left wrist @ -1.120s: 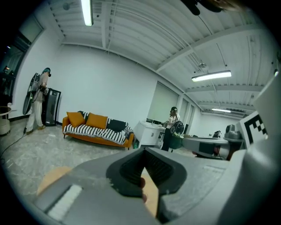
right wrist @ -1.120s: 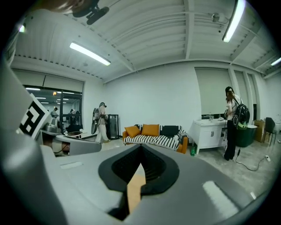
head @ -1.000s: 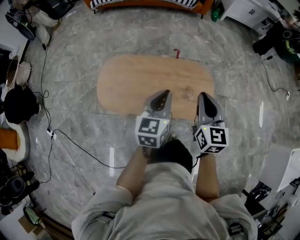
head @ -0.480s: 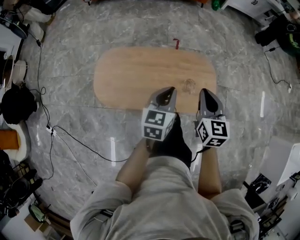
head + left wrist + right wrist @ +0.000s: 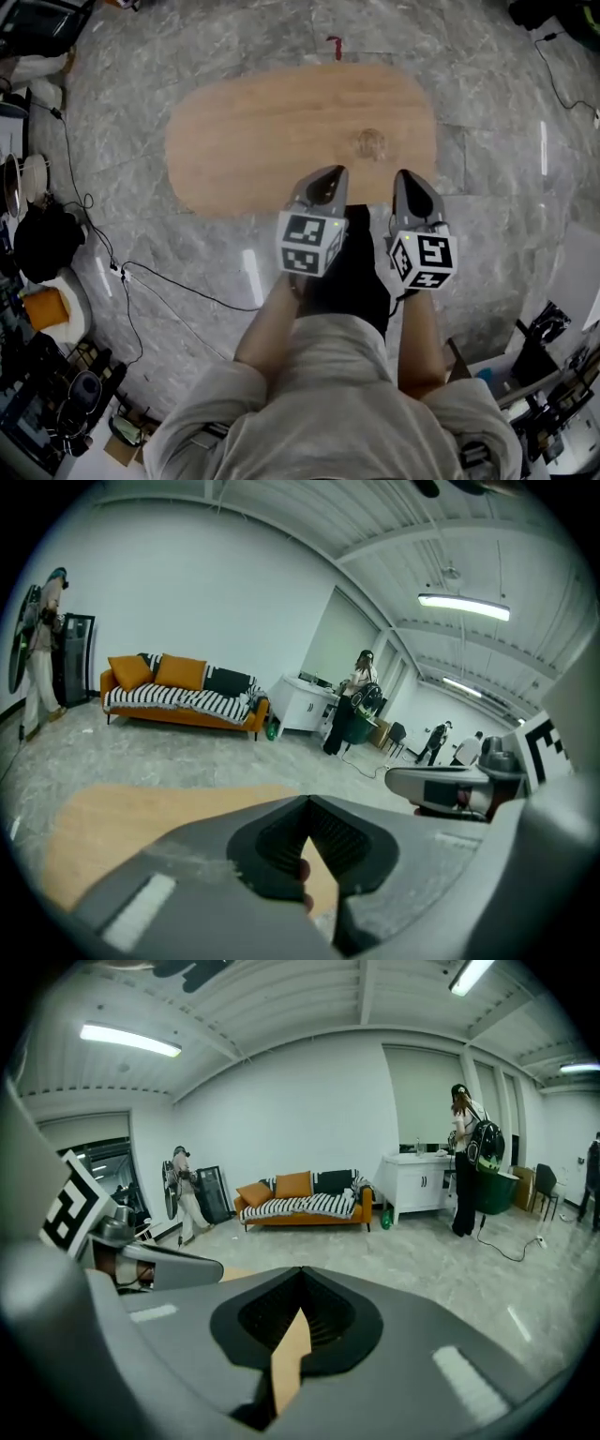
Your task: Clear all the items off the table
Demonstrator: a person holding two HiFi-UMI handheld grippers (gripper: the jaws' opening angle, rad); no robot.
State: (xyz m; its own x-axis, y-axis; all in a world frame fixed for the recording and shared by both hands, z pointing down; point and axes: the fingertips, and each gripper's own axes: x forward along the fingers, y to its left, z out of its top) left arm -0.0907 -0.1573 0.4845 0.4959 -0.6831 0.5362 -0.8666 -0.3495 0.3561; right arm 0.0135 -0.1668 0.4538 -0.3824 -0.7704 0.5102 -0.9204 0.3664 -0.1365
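both claws have dropped toward the bench's near edge. the left claw (image 5: 323,178) and right claw (image 5: 410,180) are each closed together on nothing. the bench (image 5: 253,131) is bare except for one small, faint round thing (image 5: 368,143) toward its near right, just ahead of them. it is probably the last item to clear.

Open studio lab: sofa (image 5: 183,703), cabinet (image 5: 422,1185)
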